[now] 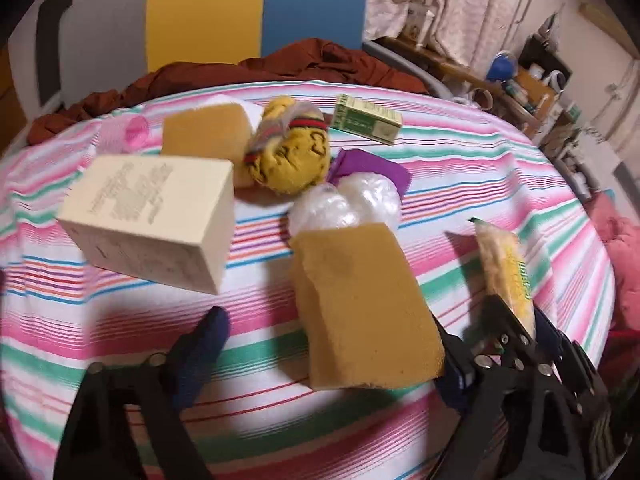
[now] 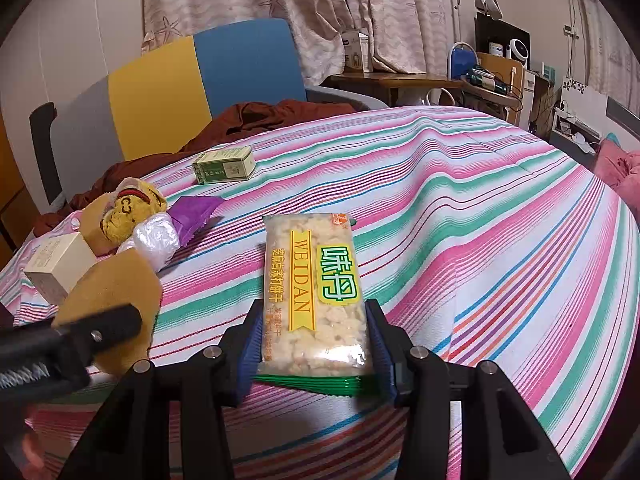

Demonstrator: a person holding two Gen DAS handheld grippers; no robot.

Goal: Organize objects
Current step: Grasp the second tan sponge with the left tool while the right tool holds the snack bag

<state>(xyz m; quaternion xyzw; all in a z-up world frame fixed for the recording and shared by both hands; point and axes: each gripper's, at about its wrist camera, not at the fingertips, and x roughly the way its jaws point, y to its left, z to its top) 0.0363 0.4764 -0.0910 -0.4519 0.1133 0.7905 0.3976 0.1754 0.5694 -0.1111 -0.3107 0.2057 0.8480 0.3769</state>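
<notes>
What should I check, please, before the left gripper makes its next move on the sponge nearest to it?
1. Nearest sponge lies between the left gripper's fingers: ok.
2. Jaws closed on the sponge: not ok; a gap shows on its left side.
3. Right gripper holding the snack packet: ok, pinched at both long edges.
4. Room between the two grippers: cannot tell; they sit close together beside the sponge.
5. Cream box apart from the sponge: ok.
6. Clear plastic bundle clear of the sponge's far end: cannot tell.
</notes>
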